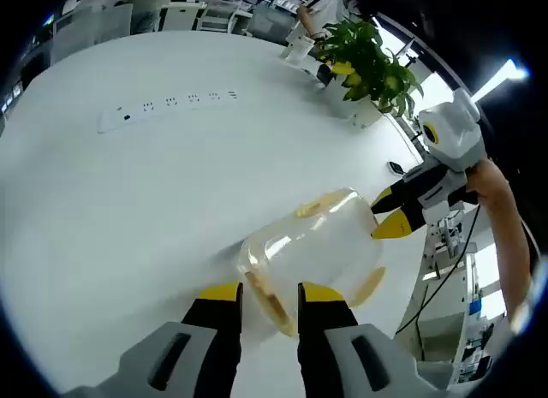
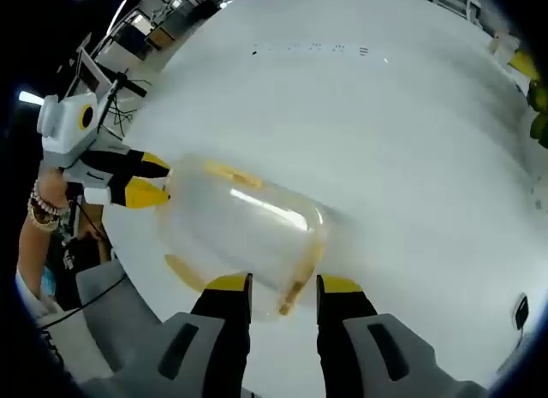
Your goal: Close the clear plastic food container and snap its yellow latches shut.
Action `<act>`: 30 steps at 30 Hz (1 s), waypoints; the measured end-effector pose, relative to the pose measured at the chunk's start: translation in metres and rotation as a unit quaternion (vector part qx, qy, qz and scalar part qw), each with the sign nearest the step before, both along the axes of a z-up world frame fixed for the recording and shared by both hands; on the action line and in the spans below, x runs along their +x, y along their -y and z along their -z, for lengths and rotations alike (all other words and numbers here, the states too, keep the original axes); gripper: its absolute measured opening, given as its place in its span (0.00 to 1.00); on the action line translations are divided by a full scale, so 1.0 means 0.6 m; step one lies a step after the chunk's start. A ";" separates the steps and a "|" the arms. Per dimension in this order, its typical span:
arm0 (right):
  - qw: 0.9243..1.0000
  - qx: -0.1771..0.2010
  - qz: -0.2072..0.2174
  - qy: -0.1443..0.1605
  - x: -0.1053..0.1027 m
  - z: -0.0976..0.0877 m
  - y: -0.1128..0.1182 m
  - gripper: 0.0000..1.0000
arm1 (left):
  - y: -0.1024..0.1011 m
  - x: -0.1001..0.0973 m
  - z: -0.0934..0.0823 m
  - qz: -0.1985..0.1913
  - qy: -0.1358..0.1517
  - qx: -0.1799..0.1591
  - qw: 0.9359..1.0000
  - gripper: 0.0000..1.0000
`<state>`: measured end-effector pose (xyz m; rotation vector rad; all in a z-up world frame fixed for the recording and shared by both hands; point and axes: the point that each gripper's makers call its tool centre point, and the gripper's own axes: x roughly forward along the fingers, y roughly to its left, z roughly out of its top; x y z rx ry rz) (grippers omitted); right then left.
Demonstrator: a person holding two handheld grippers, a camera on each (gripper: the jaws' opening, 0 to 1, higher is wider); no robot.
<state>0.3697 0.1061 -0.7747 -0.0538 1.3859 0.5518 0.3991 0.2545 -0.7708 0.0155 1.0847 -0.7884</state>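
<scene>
bench (image 1: 128,201): big white round top. My clear container sits near the edge closest to me, well away from the power strip (image 1: 167,103) and the potted plant (image 1: 372,60) on the far side.

container (image 1: 312,248): clear plastic box, lid looks seated on it already, with yellow latches (image 2: 295,291) along the edges. I can't tell if any are snapped down.

handling: my guess is it's light, stiff and slick, so it'll skate on the bench if I push from one side only. I'd pin it from both ends and press on the latches, not squeeze the walls.

left tongs (image 1: 270,294): jaws apart, nothing between them, tips just at the near end of the container.

right tongs (image 2: 284,285): also parted and holding nothing, tips right by the latch at the opposite end. In the left gripper view they come in from the right with the tips up against the box, so it sits between the two.
</scene>
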 end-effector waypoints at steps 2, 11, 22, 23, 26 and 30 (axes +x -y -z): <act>0.999 -0.026 -0.022 0.001 -0.006 0.000 0.006 0.21 | -0.003 0.005 -0.019 -0.010 0.013 -0.012 1.000 0.17; 0.999 -0.022 -0.027 0.032 0.015 -0.046 -0.015 0.19 | 0.004 0.005 -0.057 0.001 0.032 -0.050 0.998 0.17; 0.995 -0.047 -0.071 0.057 0.031 -0.044 -0.050 0.09 | 0.062 -0.021 -0.070 0.073 0.065 -0.091 0.991 0.16; 0.995 -0.045 -0.072 0.061 0.034 -0.044 -0.054 0.07 | 0.065 -0.023 -0.069 0.077 0.067 -0.091 0.991 0.14; 0.994 -0.033 -0.077 0.069 0.042 -0.042 -0.073 0.02 | 0.080 -0.028 -0.064 0.097 0.083 -0.097 0.987 0.08; 0.994 -0.022 -0.083 0.071 0.053 -0.035 -0.093 0.00 | 0.095 -0.031 -0.056 0.111 0.097 -0.095 0.984 0.03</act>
